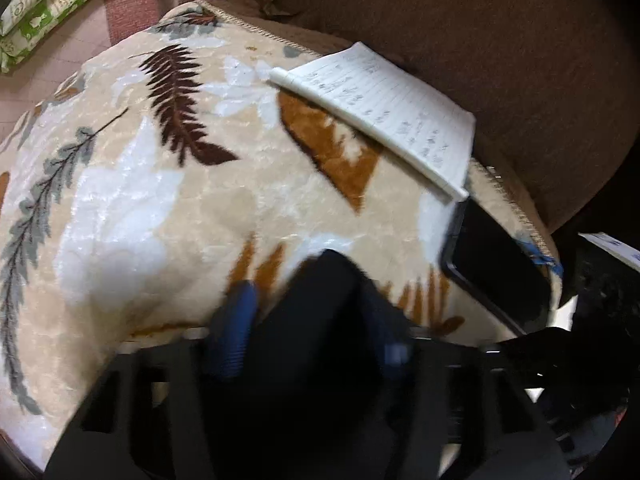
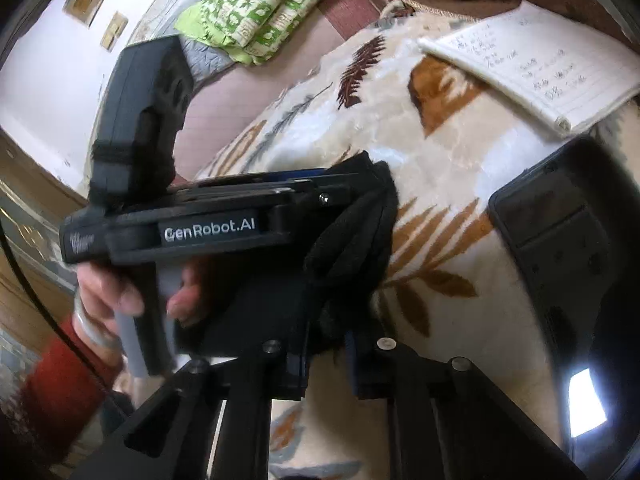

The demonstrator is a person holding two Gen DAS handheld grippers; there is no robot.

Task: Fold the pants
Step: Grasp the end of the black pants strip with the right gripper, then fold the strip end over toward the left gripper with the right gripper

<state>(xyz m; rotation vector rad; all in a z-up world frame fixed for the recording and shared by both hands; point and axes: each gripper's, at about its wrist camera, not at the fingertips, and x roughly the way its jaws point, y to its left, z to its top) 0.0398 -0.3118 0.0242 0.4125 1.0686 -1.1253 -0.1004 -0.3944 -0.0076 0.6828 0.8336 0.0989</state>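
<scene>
The black pants (image 1: 328,272) are bunched into a thick wad on a leaf-patterned blanket (image 1: 160,200). My left gripper (image 1: 316,312) is shut on that wad, with a blue-padded finger (image 1: 236,320) on each side of the cloth. In the right wrist view the left gripper (image 2: 372,184) lies sideways, held by a hand (image 2: 120,292) in a red sleeve. Folds of the pants (image 2: 352,232) hang from its tip. My right gripper (image 2: 326,360) sits just below, its narrow jaws shut on the lower part of the same black cloth.
A lined notebook (image 1: 384,112) lies on the blanket's far right part, with a black flat device (image 1: 496,264) beside it near the edge. A brown sofa back (image 1: 480,20) rises behind. A folded green-and-white quilt (image 2: 272,4) lies at the far left.
</scene>
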